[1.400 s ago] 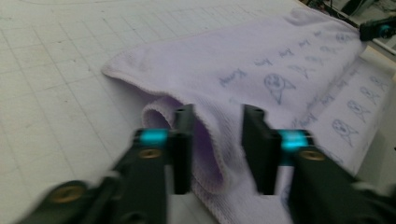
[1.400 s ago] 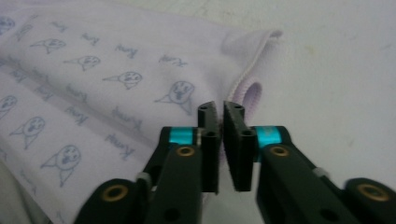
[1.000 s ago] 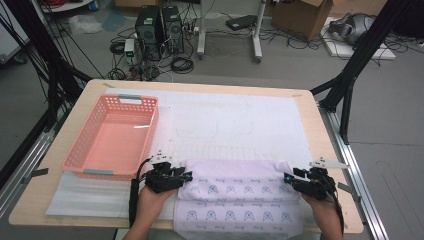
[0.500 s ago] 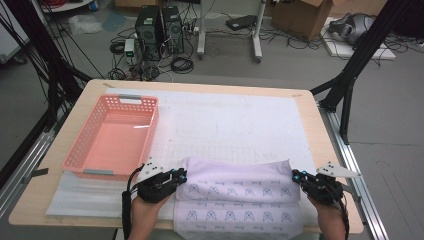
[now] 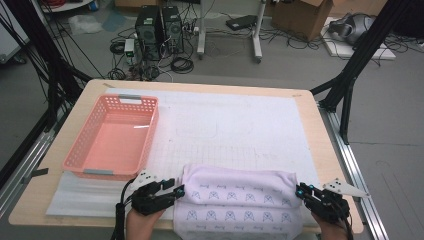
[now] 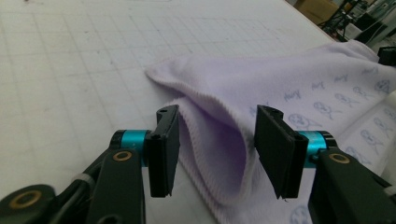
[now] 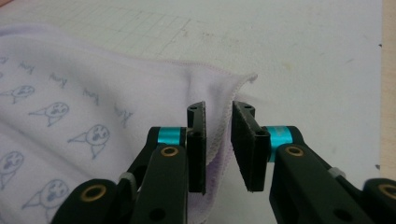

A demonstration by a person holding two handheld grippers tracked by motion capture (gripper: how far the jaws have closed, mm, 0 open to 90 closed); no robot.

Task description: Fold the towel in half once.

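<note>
Pale lilac towel [image 5: 239, 206], printed with small blue figures, is lying folded over itself at the near edge of the white gridded mat [image 5: 235, 127], its near hem running out of the bottom of the high view. Left gripper [image 5: 176, 191] is sitting at the towel's left end, right gripper [image 5: 300, 190] at its right end, both lying low and pointing inward. In the left gripper view the jaws are standing spread, having just been opening; the looped towel fold [image 6: 219, 154] is sagging between them, touching neither pad that I can make out. In the right gripper view the jaws are standing narrowly apart, also having just been opening, with the towel's stitched corner [image 7: 217, 126] hanging in the gap close against the left pad; contact is hard to judge. Both hands are being cut off by the frame bottom in the high view. The high view is also showing a pink plastic basket [image 5: 112, 137] standing on the mat's left side, well apart from the towel.
</note>
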